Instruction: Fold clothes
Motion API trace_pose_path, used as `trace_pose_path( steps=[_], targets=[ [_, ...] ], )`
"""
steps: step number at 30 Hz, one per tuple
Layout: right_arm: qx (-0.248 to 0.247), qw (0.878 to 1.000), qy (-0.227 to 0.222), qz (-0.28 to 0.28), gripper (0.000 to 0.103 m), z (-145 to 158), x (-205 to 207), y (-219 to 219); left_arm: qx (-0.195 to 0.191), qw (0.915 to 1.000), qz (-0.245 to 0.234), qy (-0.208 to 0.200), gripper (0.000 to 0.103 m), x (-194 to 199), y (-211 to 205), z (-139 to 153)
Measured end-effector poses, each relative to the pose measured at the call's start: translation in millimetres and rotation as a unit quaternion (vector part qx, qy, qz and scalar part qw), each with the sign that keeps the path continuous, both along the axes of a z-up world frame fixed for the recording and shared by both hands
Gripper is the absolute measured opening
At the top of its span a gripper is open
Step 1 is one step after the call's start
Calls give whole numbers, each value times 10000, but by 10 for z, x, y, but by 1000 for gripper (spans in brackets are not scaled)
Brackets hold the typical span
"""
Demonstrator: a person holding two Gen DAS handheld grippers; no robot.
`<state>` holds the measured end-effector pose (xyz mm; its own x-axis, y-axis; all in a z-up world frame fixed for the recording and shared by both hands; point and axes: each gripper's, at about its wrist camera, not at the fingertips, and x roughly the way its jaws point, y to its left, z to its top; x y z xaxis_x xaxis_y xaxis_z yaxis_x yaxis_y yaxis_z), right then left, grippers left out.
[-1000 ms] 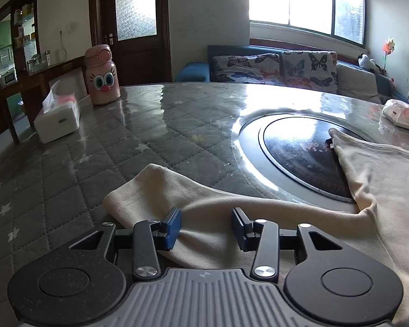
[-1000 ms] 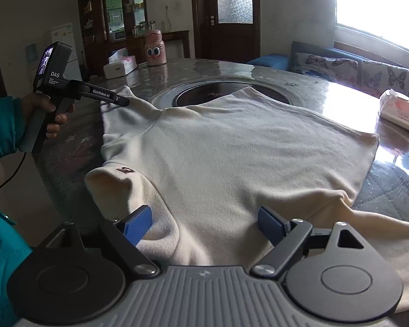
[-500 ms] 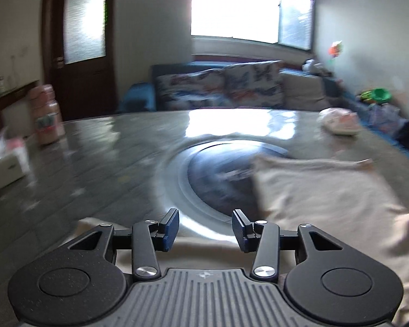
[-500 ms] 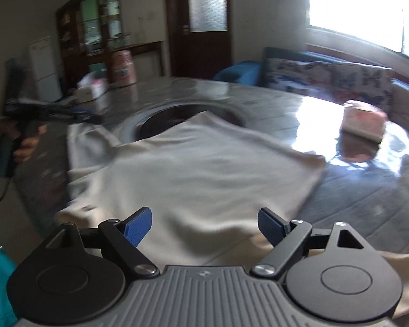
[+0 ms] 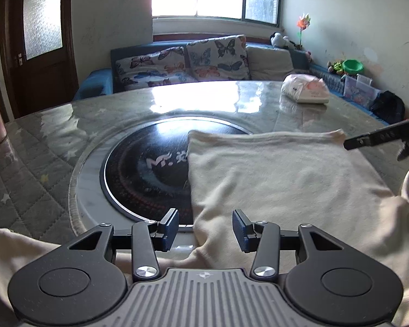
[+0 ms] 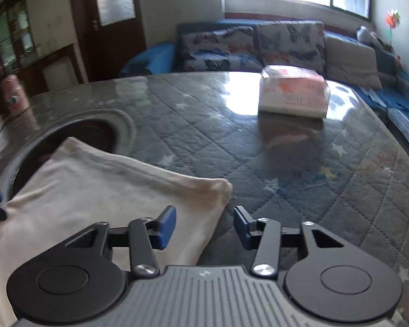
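A cream knit garment (image 5: 272, 174) lies spread flat on the round table (image 5: 54, 174), soft and slightly rumpled. Its far left corner overlaps the dark circular glass hob (image 5: 147, 174) set into the table's middle. The hob is ringed by a pale, polished stone band. The rest of the tabletop is grey quilted fabric with small star motifs under a glossy clear cover that mirrors the window.

The left gripper (image 5: 204, 230) hangs over the near left edge of the garment. Its blue-padded fingers (image 5: 170, 227) stand apart and released; cloth shows beneath the gap, but neither pad presses on it. A further fold of the same cream cloth runs under the gripper body at the near left.

The right gripper (image 6: 203, 227) sits over the garment's far right corner (image 6: 218, 190), a rounded, slightly bunched tip. Its jaws have just been closing, yet the pads are not clenched on anything: the hem edge passes below the gap, with the left pad over cloth and the right pad over bare quilting. In the left wrist view, part of this black tool enters from the right edge.

A soft plastic-wrapped tissue pack (image 6: 293, 94), white with pink print, rests on the far right of the table, well apart from the garment.
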<state>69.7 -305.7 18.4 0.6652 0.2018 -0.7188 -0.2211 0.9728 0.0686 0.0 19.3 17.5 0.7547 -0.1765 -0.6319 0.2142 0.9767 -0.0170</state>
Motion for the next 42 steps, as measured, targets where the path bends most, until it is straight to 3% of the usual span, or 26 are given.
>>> trace_pose_path(
  steps=[3,4,6,8,11,19,21,22,24,26,33,38,42],
  targets=[
    [-23,10000,-22,-50,33,-60,119,13,82,9999,20,76,45,12,21,-44],
    [-17,10000,-23,-46,23,-57,147,28,72,9999,18,108,45,19,32,-62],
    [-74,10000,-33,-21,13,-50,219,73,32,9999,0,131,29,30,49,-85],
    [-174,9998,-98,58,11,-54,279,139,-17,9999,-23,124,15,39,61,-97],
    [-281,9993,-198,156,11,-65,371,247,57,9999,78,85,8,38,48,-93],
    [-323,9988,-311,197,23,-28,480,336,176,9997,173,7,12,7,101,-92],
    [-372,9983,-379,259,27,60,354,323,128,9997,192,-9,21,2,111,-76],
    [-371,9978,-423,356,29,109,255,320,103,9997,201,-16,22,-1,116,-68],
    [-337,9963,-479,625,42,191,26,334,59,9998,183,-59,24,-23,104,-43],
    [-338,9938,-542,913,46,247,-252,384,11,9999,93,-119,27,-74,57,3],
    [-194,9818,-594,1792,49,171,-1022,663,-292,9963,-788,-187,28,-416,-271,126],
    [-154,9835,-493,1732,49,-7,-1290,744,-268,9916,-1259,-69,28,-634,-493,57],
    [-34,9886,-482,1424,50,-16,-1381,621,-247,9912,-1298,69,28,-734,-537,-17]
  ],
)
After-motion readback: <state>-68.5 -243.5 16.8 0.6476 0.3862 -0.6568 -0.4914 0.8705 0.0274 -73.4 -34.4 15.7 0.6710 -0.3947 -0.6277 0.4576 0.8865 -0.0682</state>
